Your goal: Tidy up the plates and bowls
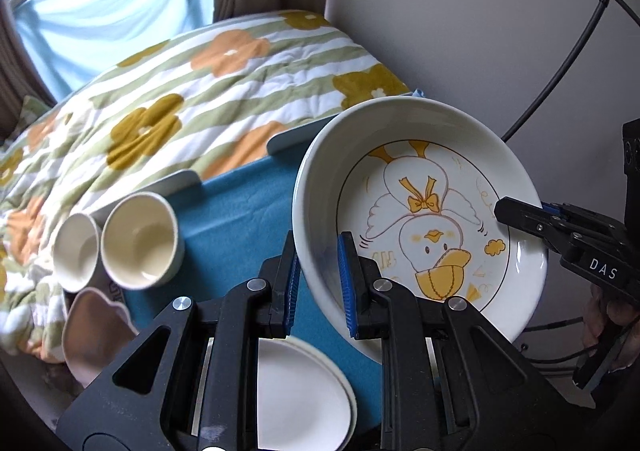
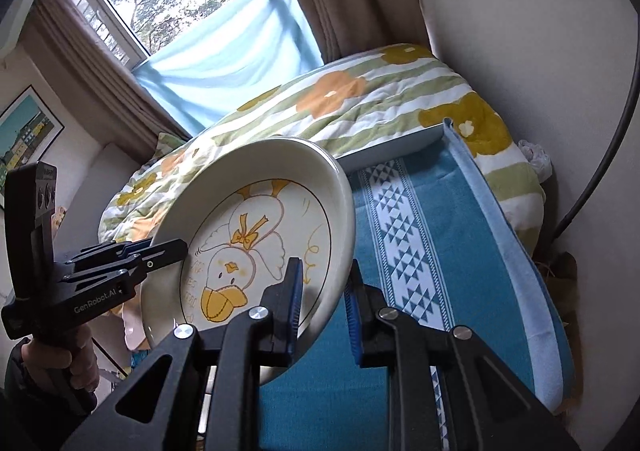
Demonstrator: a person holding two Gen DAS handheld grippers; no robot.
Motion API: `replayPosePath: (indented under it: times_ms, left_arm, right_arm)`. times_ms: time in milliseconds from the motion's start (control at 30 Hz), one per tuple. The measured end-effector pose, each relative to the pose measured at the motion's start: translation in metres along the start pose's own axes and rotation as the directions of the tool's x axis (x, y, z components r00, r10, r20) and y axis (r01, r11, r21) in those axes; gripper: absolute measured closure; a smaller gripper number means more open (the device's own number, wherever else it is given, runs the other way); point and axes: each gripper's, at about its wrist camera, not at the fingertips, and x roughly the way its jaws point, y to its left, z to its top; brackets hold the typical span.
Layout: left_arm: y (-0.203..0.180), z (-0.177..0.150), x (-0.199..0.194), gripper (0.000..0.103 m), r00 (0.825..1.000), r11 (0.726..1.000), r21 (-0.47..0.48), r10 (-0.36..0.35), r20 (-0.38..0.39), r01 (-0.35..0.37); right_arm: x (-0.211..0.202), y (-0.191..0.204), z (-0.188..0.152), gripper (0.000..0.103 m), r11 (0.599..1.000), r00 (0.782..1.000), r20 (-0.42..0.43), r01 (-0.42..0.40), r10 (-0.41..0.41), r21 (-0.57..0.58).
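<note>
A deep cream plate point(image 1: 440, 171) with a yellow duck drawing hangs tilted above the blue cloth. My left gripper point(image 1: 318, 279) is shut on its near-left rim, one blue pad inside the wall and one outside. On the opposite rim my right gripper point(image 1: 520, 217) is shut as well. In the right wrist view the same duck plate point(image 2: 256, 207) is clamped at its lower right rim by the right gripper point(image 2: 324, 307), while the left gripper point(image 2: 168, 249), held by a hand, bites the left rim.
Two cream bowls point(image 1: 140, 239) point(image 1: 76, 251) stand side by side at the left, a pink scalloped dish point(image 1: 92, 331) below them. A stack of white plates point(image 1: 296, 391) lies under my left gripper. A patterned blue cloth point(image 2: 420, 235) covers the table; a flowered quilt point(image 1: 180, 91) lies behind.
</note>
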Motion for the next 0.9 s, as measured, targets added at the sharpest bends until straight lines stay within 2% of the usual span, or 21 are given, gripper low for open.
replayPosePath:
  times_ms: [133,267,433,567,767,900]
  left_arm:
    - [0.017,-0.04,-0.02,0.087,1.0,0.998,-0.048,0.026,-0.003,-0.027]
    - [0.036,-0.077,-0.023,0.087,0.997,0.992,-0.108,0.062,-0.036,-0.066]
    - [0.064,-0.119,-0.019,0.087,0.994,0.97,-0.222,0.086,-0.073,-0.1]
    - [0.081,-0.15,-0.013,0.087,0.989,0.952,-0.277,0.108,-0.101,-0.133]
    - [0.097,-0.181,0.001,0.087,0.985,0.923,-0.351,0.117,-0.13,-0.156]
    - [0.102,-0.195,0.007,0.087,0.983,0.909,-0.385,0.109,-0.146,-0.158]
  right_arm:
    - [0.001,0.023,-0.022,0.084,0.999,0.999,-0.035,-0.029,0.028,-0.038]
    - [0.019,0.04,-0.044,0.084,0.993,0.993,-0.104,-0.067,0.057,-0.093]
    - [0.046,0.063,-0.068,0.084,0.976,0.979,-0.184,-0.121,0.087,-0.182]
    - [0.069,0.074,-0.077,0.084,0.96,0.965,-0.233,-0.172,0.119,-0.223]
    - [0.097,0.086,-0.09,0.084,0.937,0.947,-0.297,-0.21,0.124,-0.28]
    - [0.105,0.095,-0.094,0.084,0.924,0.942,-0.314,-0.217,0.115,-0.313]
